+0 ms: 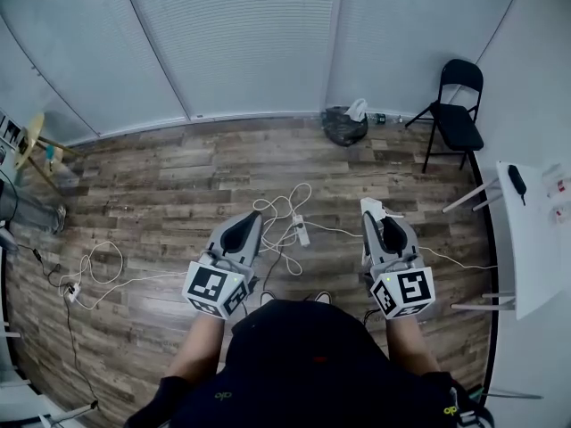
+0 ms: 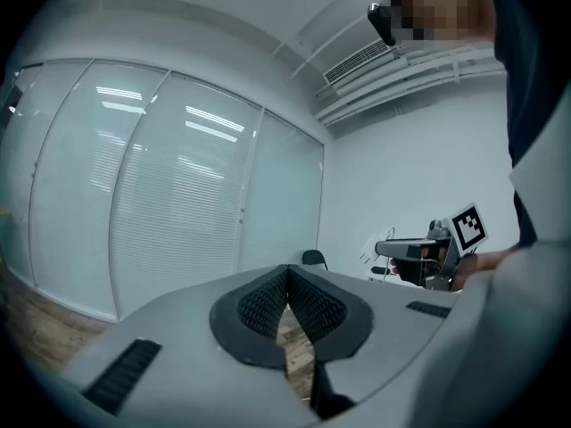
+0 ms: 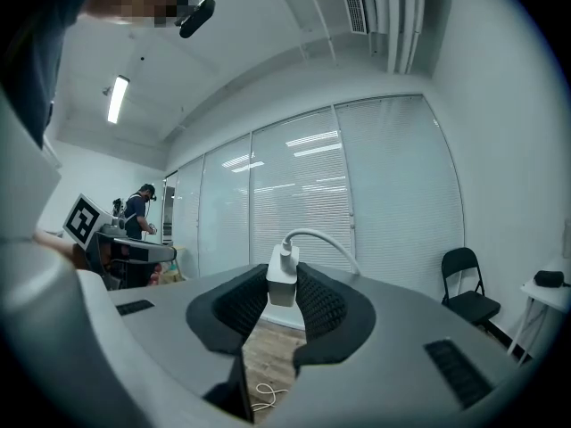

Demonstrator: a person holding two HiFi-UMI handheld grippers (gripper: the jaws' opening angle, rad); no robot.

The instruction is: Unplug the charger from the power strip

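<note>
Overhead, your right gripper [image 1: 375,214] holds the white charger [image 1: 371,205] clear of the floor's [image 1: 178,176] power strip [image 1: 302,231]; the left gripper view shows your left gripper [image 2: 287,275] clenched empty; the right gripper view shows fingers [image 3: 323,306] pinching that probably light, rigid, slick block's flat sides.

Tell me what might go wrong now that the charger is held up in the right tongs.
1. The right tongs pinch only the lower part of the charger, so it may twist or slip out.
2. Its cable hangs off to one side; lifting higher may tug it.
3. Loose cords lie on the floor around the power strip, close to the person's feet, and may snag.
</note>
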